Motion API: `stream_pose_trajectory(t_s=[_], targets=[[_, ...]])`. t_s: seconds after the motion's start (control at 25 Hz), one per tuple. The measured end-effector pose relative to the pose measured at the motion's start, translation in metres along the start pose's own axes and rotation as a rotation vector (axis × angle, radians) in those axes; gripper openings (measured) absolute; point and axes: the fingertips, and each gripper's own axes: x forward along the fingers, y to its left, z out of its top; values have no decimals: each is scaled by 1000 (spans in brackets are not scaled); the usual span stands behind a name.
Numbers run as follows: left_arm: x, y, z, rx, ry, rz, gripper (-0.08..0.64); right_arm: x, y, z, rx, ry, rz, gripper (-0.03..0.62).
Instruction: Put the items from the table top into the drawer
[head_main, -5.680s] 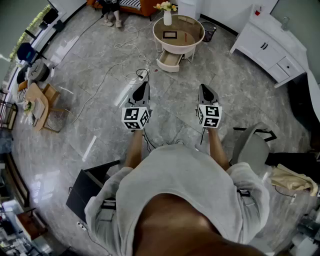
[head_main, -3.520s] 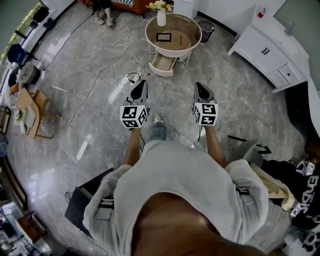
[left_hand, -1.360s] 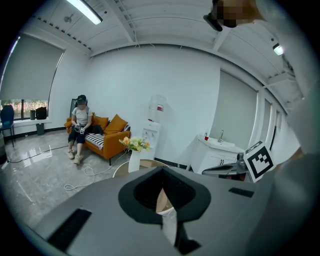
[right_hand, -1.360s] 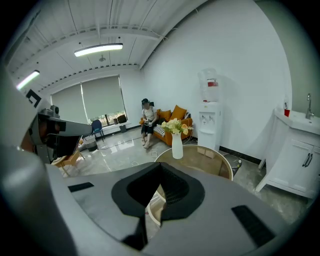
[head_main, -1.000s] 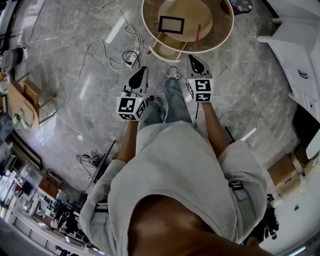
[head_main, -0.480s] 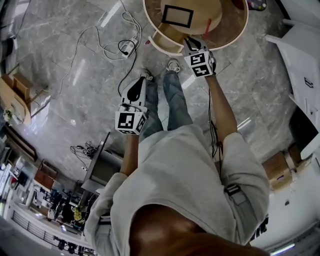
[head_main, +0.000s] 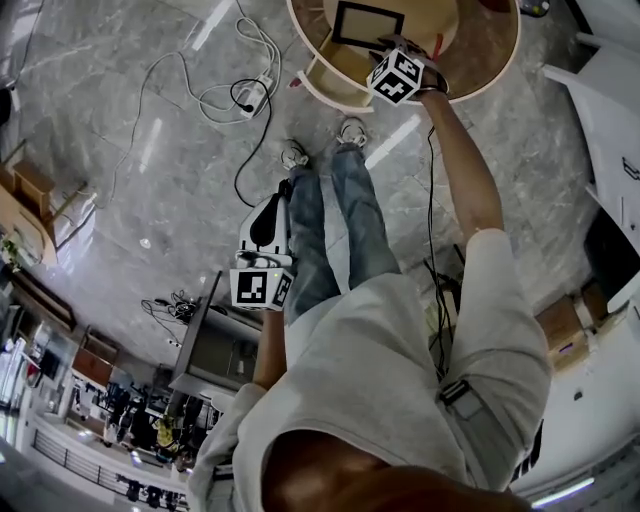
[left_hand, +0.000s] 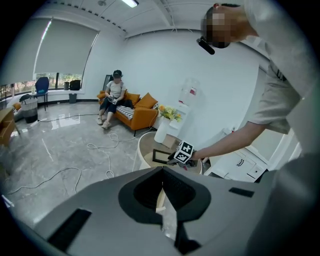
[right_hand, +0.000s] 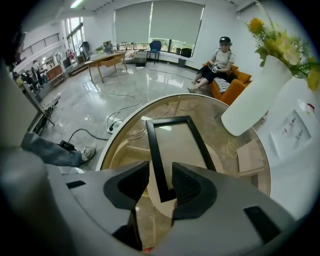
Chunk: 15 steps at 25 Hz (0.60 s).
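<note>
Frame (right_hand: 172, 145) on glass table (right_hand: 220, 135), right claw (right_hand: 160, 174) just opened over its edge, left claw (left_hand: 162, 172) closed, marble floor (head_main: 150, 130)

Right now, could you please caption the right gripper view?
Right gripper, jaws just opened, a rail of the black picture frame showing between them, above the round glass table and white vase.

text: none legible | labels: none | numbers: none

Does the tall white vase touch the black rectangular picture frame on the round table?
Apart. The right gripper view shows bare table top between the tall white vase and the black picture frame.
</note>
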Motion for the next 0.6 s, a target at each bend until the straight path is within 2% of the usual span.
stream_pose_trajectory(t_s=[0.12, 0.24, 0.44, 0.6], targets=[[1, 7, -12, -18, 11, 13, 15, 13, 6, -6, -58, 35, 32, 152], [5, 7, -15, -23, 4, 9, 15, 18, 2, -11, -83, 37, 8, 117], [12, 6, -17, -9, -5, 3, 15, 18, 4, -11, -148, 16, -10, 100], [18, 8, -21, -8, 4, 12, 15, 19, 5, -11, -152, 7, -17, 88]])
